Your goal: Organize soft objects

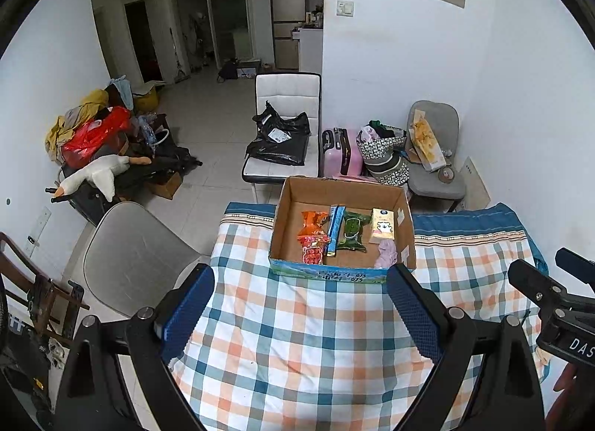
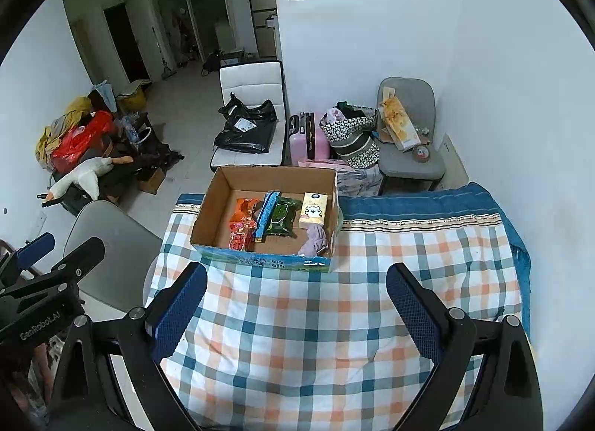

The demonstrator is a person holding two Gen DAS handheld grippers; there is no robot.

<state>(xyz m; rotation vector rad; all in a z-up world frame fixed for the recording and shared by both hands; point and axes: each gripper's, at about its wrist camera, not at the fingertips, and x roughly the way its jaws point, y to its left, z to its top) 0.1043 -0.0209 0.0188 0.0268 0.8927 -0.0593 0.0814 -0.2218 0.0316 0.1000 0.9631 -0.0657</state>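
Observation:
An open cardboard box [image 1: 282, 215] [image 2: 212, 204] stands on a table covered with a checked cloth [image 1: 297, 338] [image 2: 316, 338]. Inside lie an orange snack pack [image 1: 312, 226] [image 2: 243, 209], a red pack [image 1: 312, 254], a blue strip pack [image 1: 335, 230] [image 2: 267, 213], a green wet-wipe pack [image 1: 353, 232] [image 2: 284, 217], a yellow tissue pack [image 1: 383, 226] [image 2: 315, 209] and a lilac cloth [image 1: 386, 252] [image 2: 316, 239]. My left gripper [image 1: 301, 304] is open and empty, above the cloth in front of the box. My right gripper [image 2: 297, 301] is open and empty beside it.
A grey chair [image 1: 137, 256] stands left of the table. Beyond the table stand a white chair with black bags [image 1: 282, 133], a pink suitcase [image 1: 342, 152], patterned bags [image 1: 383, 148] and a grey chair [image 1: 435, 156]. A pile with a plush goose [image 1: 100, 170] sits at the left wall.

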